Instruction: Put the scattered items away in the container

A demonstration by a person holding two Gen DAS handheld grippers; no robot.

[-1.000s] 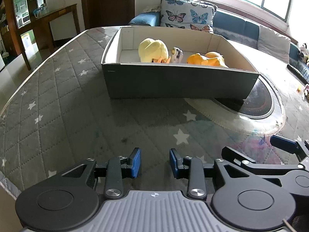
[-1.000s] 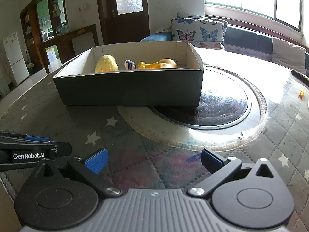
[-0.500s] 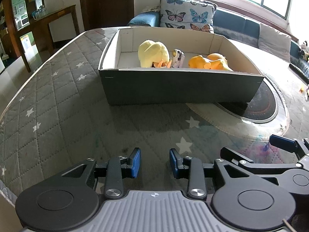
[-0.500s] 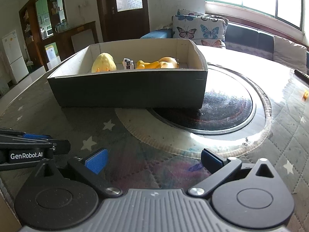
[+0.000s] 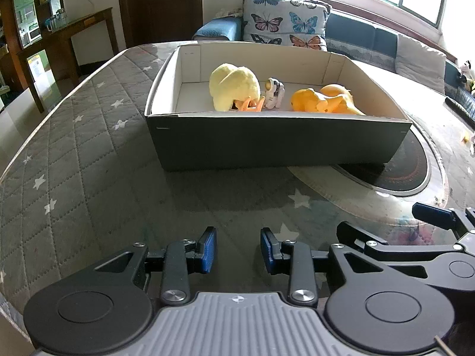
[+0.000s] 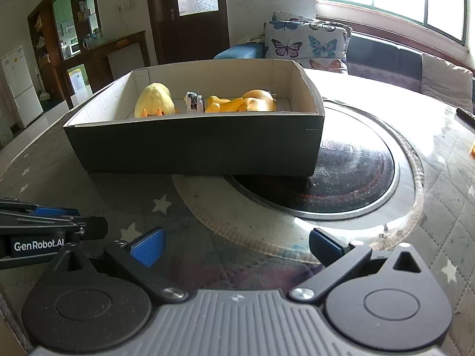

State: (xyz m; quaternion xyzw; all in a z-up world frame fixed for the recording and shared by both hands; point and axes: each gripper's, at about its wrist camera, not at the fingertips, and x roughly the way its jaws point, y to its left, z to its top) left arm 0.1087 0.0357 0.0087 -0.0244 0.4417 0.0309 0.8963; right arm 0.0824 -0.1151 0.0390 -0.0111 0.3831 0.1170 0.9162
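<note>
A dark box (image 5: 276, 142) with a pale inside stands on the quilted, glass-topped table. Inside it lie a yellow plush toy (image 5: 234, 87), a small white figure (image 5: 274, 92) and an orange toy (image 5: 323, 102); the right wrist view shows the same box (image 6: 193, 148) and toys. My left gripper (image 5: 238, 249) hovers short of the box's near wall, jaws drawn in to a narrow gap, holding nothing. My right gripper (image 6: 237, 246) is beside it, wide open and empty.
A round black plate (image 6: 341, 178) is set into the table, partly under the box's right end. A small orange scrap (image 6: 472, 151) and a dark bar (image 6: 466, 115) lie at the far right. A sofa with butterfly cushions (image 5: 285, 20) stands behind the table.
Both views have drawn slightly nearer to the box, the right one more. Neither gripper's jaws have visibly changed, and the toys in the box have not moved.
</note>
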